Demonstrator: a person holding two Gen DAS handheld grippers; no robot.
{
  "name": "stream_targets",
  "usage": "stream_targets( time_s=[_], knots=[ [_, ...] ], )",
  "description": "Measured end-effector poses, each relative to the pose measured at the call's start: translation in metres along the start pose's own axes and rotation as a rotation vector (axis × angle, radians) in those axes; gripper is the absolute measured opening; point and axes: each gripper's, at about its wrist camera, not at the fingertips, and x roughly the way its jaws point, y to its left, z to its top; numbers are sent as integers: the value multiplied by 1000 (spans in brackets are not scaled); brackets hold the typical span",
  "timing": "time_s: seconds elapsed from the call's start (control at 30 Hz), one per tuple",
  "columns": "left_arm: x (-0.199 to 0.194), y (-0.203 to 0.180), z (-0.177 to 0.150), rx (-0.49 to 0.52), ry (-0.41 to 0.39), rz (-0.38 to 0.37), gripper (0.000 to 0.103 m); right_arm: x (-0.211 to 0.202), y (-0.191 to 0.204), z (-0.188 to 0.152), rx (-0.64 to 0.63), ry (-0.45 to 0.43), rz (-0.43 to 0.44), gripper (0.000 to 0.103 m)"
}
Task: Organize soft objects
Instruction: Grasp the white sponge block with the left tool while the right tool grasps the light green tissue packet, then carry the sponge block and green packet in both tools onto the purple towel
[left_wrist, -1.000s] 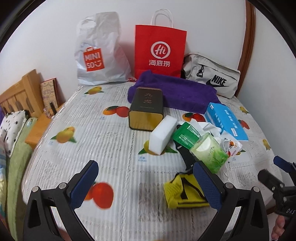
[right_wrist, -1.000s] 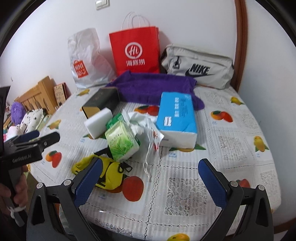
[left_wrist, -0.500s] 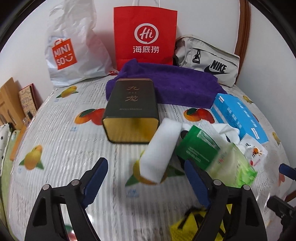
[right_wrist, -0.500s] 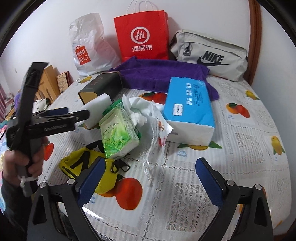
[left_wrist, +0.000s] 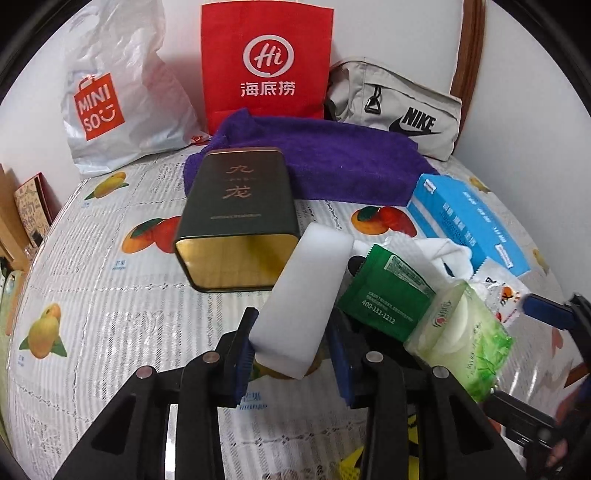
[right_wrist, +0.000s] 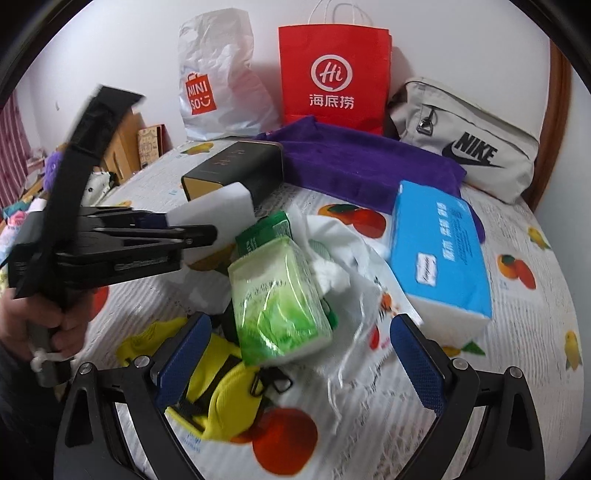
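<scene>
Moved since a second ago: left gripper (left_wrist: 291, 354) has come forward and down over the table; its jaws, wide before, are closing with the white sponge block (left_wrist: 303, 295) between them, blue pads at its near end on both sides. Right gripper (right_wrist: 295, 360) has also come in lower and nearer the pile, jaws wide apart and empty.

Nearest the right gripper: yellow strapped pouch (right_wrist: 221, 373), partly behind the left finger; green tissue pack (right_wrist: 280, 295) lying over it, between the fingers in view; crumpled white plastic bag (right_wrist: 347, 251) just behind.

Middle: dark green packet (left_wrist: 388, 295) beside the sponge block; blue tissue box (right_wrist: 439, 251) to the right; dark tin (left_wrist: 236, 218) on its side, gold mouth toward the camera, touching or just behind the sponge's far end.

Far: purple towel (left_wrist: 332, 166), then white Miniso bag (left_wrist: 118, 103), red paper bag (left_wrist: 266, 62) and grey Nike pouch (left_wrist: 399, 110) against the wall. All on the fruit-print tablecloth (left_wrist: 92, 295).
</scene>
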Motion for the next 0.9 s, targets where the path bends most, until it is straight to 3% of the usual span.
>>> stream_targets(
  time_s=[0.1,0.3,0.33,0.37,0.63,0.9],
  knots=[
    [-4,2,-2,-6,-2,-6,35,11,4,4,-18,17,-31,97],
    [-6,5,-4,-18,1,-20,35,28,14,0,-91,71,-62,78],
    [-6,6,-4,-22,1,-21,35,29,13,0,-83,72,-42,63],
    [-6,6,-5,-25,1,-25,35,28,12,0,-71,76,-30,55],
    [-11,10,-4,-36,-9,-34,35,1,-6,3,56,22,65,55],
    [-22,15,-10,-48,-17,-18,35,-23,-17,-11,100,12,67,55]
  ],
)
